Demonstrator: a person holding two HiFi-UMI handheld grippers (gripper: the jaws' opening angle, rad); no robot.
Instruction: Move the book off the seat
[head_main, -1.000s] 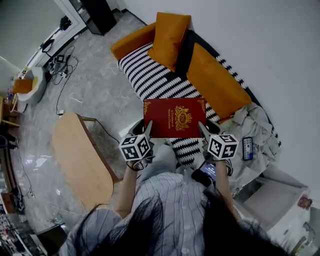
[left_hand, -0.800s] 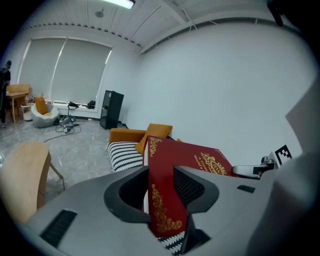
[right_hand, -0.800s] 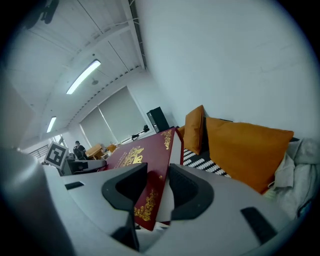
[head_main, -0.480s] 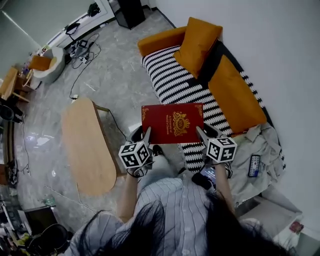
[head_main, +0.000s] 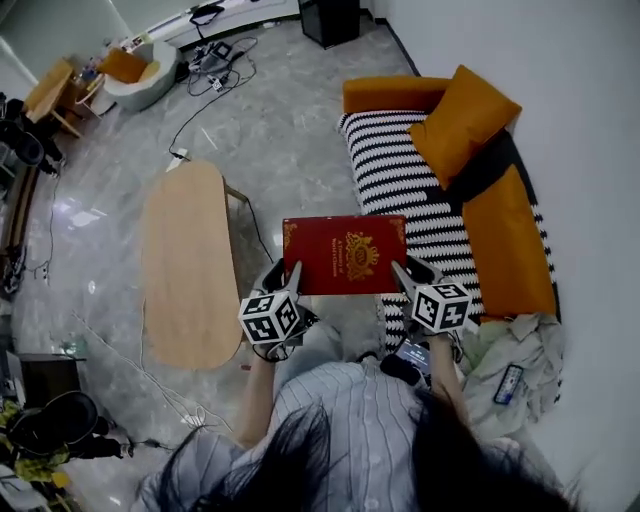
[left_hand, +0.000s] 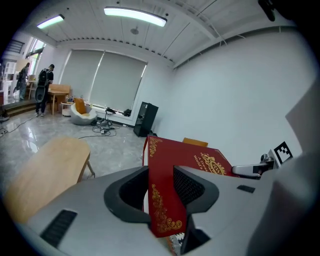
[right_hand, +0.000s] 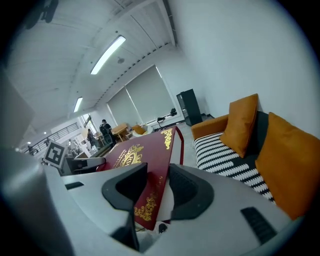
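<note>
Red book (head_main: 345, 254) hangs pinched at its near corners between our left tool (head_main: 293, 270) and right tool (head_main: 402, 270); we have swung it clear of the striped seat (head_main: 395, 175), over the floor (head_main: 280, 140) beside the wooden surface (head_main: 185, 265).

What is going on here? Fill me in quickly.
A person beside a black-and-white striped sofa with orange cushions is carrying a red book with gold decoration, using two handheld grippers. The left gripper and the right gripper each clamp a near corner of it. The book is held roughly flat in the air, mostly over the floor between the sofa and a wooden coffee table. It has not been set down yet.
</note>
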